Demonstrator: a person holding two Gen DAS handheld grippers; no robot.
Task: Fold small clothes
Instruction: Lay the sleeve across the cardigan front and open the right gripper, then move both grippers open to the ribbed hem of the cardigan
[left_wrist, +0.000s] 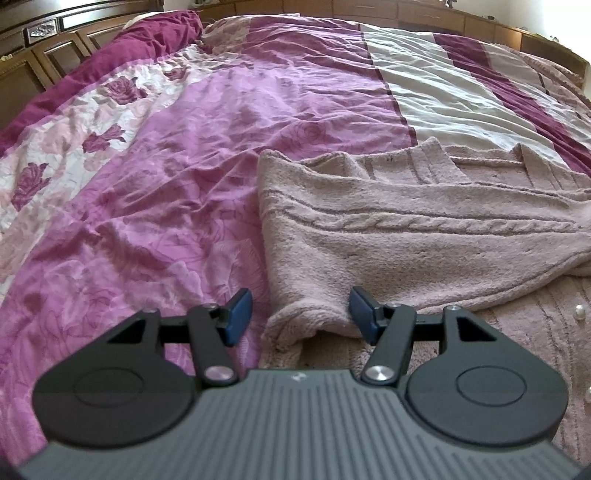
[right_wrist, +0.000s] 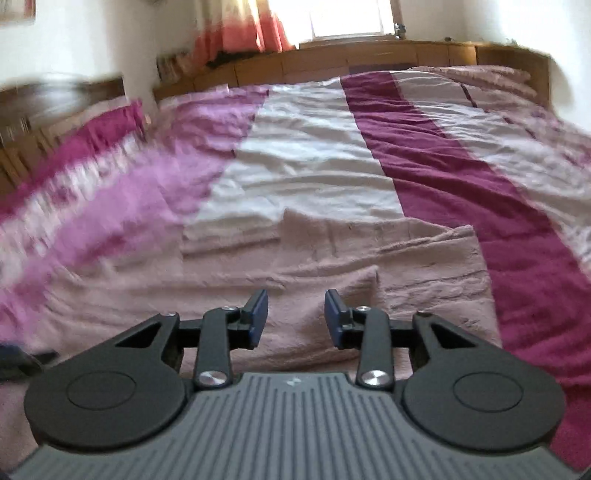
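A pale pink cable-knit sweater (left_wrist: 406, 236) lies on the bed, with one sleeve folded across its body. The sleeve cuff (left_wrist: 306, 317) sits between the fingers of my left gripper (left_wrist: 301, 314), which is open and not closed on it. In the right wrist view the same sweater (right_wrist: 332, 266) spreads flat below my right gripper (right_wrist: 295, 317), which is open and empty just above the knit. That view is motion-blurred on its left side.
The bed has a purple, white and magenta striped floral duvet (left_wrist: 221, 129). A wooden headboard and cabinets (left_wrist: 44, 48) run along the far edge. Small white pearl buttons (left_wrist: 580, 310) lie on the sweater at right. A window with orange curtains (right_wrist: 258, 26) is behind the bed.
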